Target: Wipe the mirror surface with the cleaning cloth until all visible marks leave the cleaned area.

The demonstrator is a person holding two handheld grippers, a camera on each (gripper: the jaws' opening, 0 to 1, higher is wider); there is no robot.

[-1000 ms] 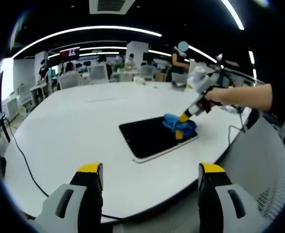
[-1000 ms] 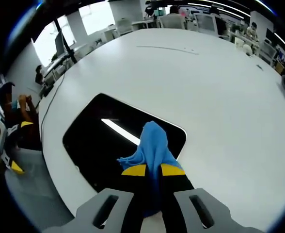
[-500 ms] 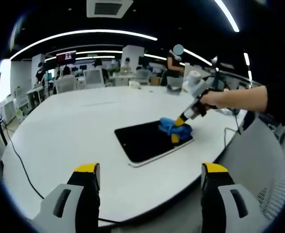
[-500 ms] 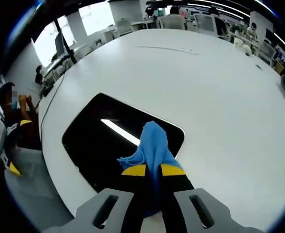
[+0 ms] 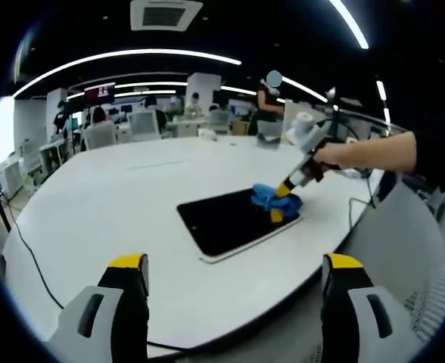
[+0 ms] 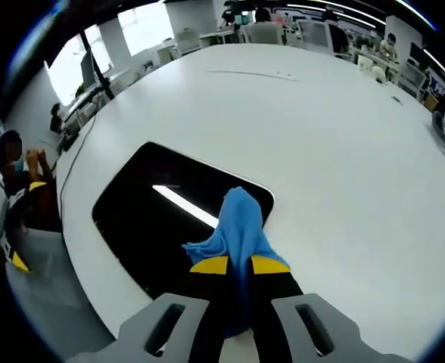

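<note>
A dark rectangular mirror (image 5: 230, 221) (image 6: 162, 219) lies flat on the white table (image 5: 124, 212). A blue cleaning cloth (image 5: 272, 198) (image 6: 239, 227) rests on the mirror's right end. My right gripper (image 6: 238, 265) (image 5: 281, 201) is shut on the cloth and presses it onto the glass, held by a person's hand (image 5: 332, 153). The mirror reflects a bright ceiling light strip (image 6: 183, 206). My left gripper (image 5: 236, 265) hovers open off the table's near edge, well short of the mirror, holding nothing.
A black cable (image 5: 33, 261) runs over the table's left edge. A grey chair (image 5: 408, 249) stands at the right. Desks, monitors and people fill the office behind. A seated person (image 6: 18, 170) is beside the table.
The right gripper has shifted the cloth slightly along the mirror's end. The left gripper view has drifted a little; its jaws sit lower in the picture.
</note>
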